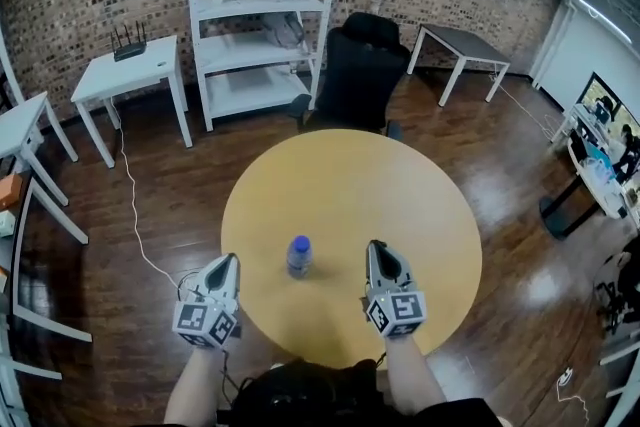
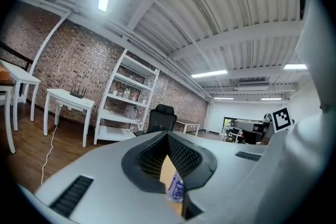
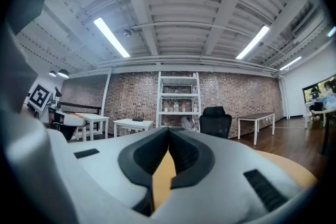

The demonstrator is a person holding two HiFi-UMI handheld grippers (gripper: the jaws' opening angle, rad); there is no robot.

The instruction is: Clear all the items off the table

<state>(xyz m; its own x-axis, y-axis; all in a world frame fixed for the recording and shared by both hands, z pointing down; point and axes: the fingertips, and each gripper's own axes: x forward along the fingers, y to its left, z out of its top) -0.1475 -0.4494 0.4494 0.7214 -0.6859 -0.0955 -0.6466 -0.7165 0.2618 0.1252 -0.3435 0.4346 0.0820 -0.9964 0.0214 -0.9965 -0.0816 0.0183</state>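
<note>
A small clear bottle with a blue cap and blue label (image 1: 299, 255) stands upright on the round yellow table (image 1: 350, 180), toward its near edge. My left gripper (image 1: 231, 261) hovers at the table's near left rim, left of the bottle, its jaws closed tip to tip with nothing between them. My right gripper (image 1: 376, 247) is over the table to the right of the bottle, also shut and empty. In the left gripper view the bottle (image 2: 176, 189) shows low through the gap under the closed left gripper (image 2: 168, 135). The right gripper view shows only tabletop (image 3: 164, 176) below the closed right gripper (image 3: 169, 129).
A black office chair (image 1: 360, 75) stands just behind the table. Behind it is a white shelf unit (image 1: 262, 15) with small items, a white side table (image 1: 130, 75) with a router at left, and a grey table (image 1: 462, 45) at right. A cable (image 1: 135, 215) lies on the wooden floor.
</note>
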